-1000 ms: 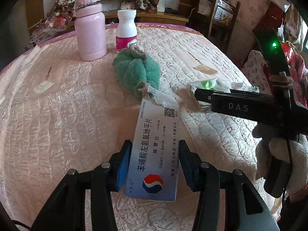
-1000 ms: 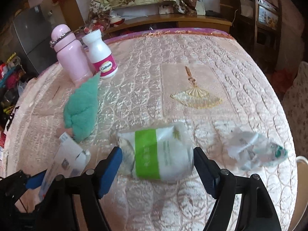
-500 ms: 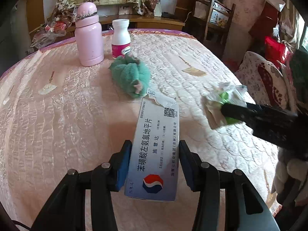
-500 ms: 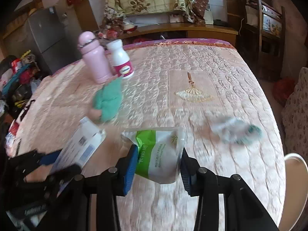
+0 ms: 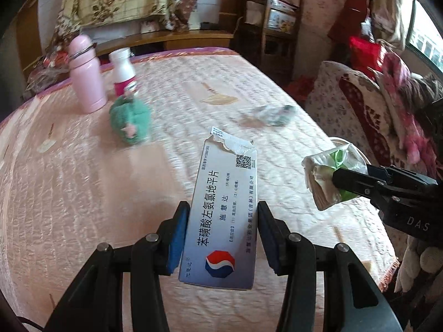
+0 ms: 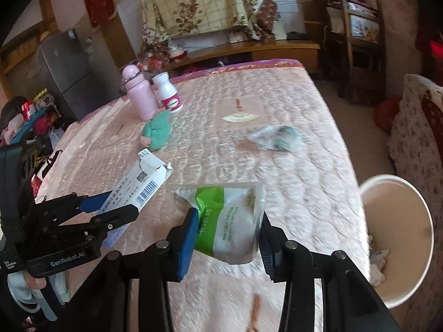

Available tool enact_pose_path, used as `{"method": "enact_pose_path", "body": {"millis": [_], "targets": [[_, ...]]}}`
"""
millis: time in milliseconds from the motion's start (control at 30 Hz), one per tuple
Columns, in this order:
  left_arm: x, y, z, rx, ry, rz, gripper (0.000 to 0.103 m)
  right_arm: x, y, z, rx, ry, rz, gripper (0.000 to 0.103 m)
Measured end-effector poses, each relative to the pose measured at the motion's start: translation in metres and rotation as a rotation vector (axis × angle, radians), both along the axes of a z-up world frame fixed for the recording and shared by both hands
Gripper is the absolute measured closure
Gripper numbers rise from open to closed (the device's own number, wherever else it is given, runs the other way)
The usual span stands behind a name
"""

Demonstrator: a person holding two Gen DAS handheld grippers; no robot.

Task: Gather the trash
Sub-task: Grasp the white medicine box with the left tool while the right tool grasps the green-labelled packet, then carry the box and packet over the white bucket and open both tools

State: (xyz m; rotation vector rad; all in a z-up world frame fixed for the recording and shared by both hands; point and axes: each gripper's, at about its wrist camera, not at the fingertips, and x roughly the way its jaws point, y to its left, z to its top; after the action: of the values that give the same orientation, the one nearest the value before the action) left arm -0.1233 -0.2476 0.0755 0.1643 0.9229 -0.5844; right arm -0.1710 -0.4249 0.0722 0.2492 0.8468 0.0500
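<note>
Left claw (image 5: pixel 221 231) is clamped on a torn medicine box (image 5: pixel 225 213), both pads bearing on its long edges, the box clear of the table (image 5: pixel 83 193). Right claw (image 6: pixel 228 233) is clamped on a green-and-white packet (image 6: pixel 232 221), also lifted clear.

A white bin (image 6: pixel 398 238) stands off the table edge, just to the right of the right claw and below it; some scraps already lie inside. One crumpled wrapper (image 6: pixel 274 138) remains on the table, ahead of the right claw. A pink bottle (image 6: pixel 139 96), a white pill bottle (image 6: pixel 169 94) and a green plush toy (image 6: pixel 157 134) sit further ahead to the left; judged not trash.

Step in hand, as judged: carrying both items to the bin. Recommended: bring each claw fully over the rim before releasing, right first as it is nearer. The packet is limp and could catch on the rim; the box projects well past the pads and should be lowered in end-first.
</note>
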Motion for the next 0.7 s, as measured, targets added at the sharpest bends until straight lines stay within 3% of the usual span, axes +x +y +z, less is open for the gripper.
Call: {"method": "enact_pose_path", "body": {"millis": [700], "targets": [[-0.040,-0.103,0.019,-0.003,-0.033,-0.183,0.053,-0.082,-0.098,0.007,0.002,-0.021,-0.217,0.059]]}}
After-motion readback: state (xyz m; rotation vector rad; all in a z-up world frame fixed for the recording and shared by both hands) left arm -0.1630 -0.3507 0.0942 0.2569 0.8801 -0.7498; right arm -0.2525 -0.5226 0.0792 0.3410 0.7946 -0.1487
